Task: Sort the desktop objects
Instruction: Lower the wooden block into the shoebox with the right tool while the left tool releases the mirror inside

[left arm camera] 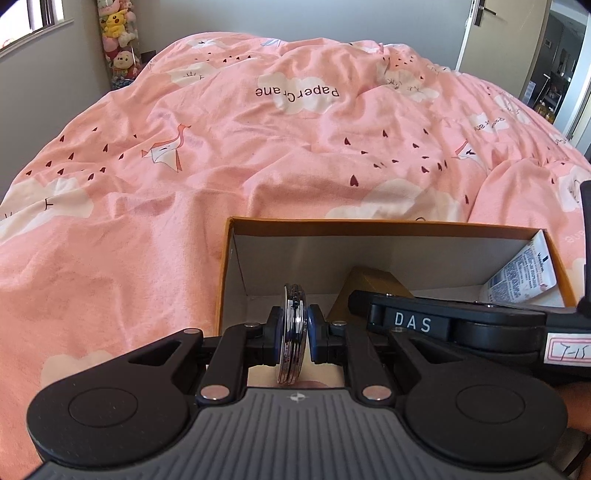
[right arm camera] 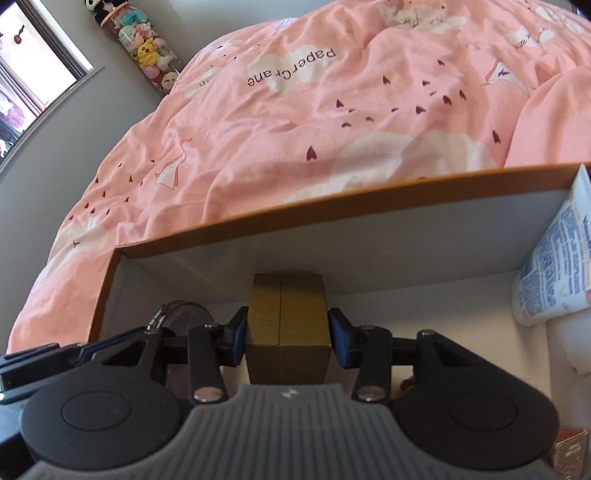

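Bed under a rumpled pink duvet point(left arm camera: 229, 155) printed with clouds, hearts and paper cranes, grey walls point(left arm camera: 44, 70), daylit window point(right arm camera: 22, 74) at left, column of plush toys point(left arm camera: 120, 40) in the corner, door point(left arm camera: 498, 33) ajar at right

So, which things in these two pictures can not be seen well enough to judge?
- Box floor: both views, mostly hidden by the grippers.
- Round metal object in the left gripper: left view, seen edge-on; its face is hidden.
- Gold box base: right view, behind the right gripper body.
- White tube: cut off by the right edge; print too small to read.
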The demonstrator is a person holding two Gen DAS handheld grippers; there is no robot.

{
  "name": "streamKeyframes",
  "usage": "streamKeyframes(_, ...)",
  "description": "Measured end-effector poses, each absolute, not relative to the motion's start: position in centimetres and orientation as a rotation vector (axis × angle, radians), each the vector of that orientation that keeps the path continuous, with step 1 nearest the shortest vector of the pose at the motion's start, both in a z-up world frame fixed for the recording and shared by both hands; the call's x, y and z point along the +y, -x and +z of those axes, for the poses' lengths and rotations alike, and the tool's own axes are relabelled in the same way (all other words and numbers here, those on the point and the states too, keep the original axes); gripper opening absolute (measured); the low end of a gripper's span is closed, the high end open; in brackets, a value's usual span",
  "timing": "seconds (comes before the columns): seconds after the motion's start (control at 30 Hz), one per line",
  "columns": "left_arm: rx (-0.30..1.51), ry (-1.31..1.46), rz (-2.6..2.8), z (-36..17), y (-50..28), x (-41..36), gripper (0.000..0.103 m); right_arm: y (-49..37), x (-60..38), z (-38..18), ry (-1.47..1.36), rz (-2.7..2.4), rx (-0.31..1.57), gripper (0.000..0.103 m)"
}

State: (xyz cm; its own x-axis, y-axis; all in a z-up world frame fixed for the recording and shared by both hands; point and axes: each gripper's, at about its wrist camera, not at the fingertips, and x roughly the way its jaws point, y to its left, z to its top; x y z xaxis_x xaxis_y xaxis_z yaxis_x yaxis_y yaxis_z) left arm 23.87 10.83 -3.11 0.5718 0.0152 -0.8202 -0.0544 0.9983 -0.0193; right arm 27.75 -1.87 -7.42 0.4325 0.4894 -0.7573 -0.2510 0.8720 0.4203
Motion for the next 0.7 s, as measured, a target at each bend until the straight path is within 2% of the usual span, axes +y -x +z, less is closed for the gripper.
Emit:
streamKeyframes(0.67,0.991,-0.043,0.058,-3.9,-24.2,10.3,0.017,-28.2,-4.1,-9.6,-0.540,0.551,1.215,0.050)
streamKeyframes(0.7,0.989,-0.052,0.062,-3.9,-24.1,10.3,0.019,-28.2,-4.0,-9.5,-0.537,0.551,1.213,0.051)
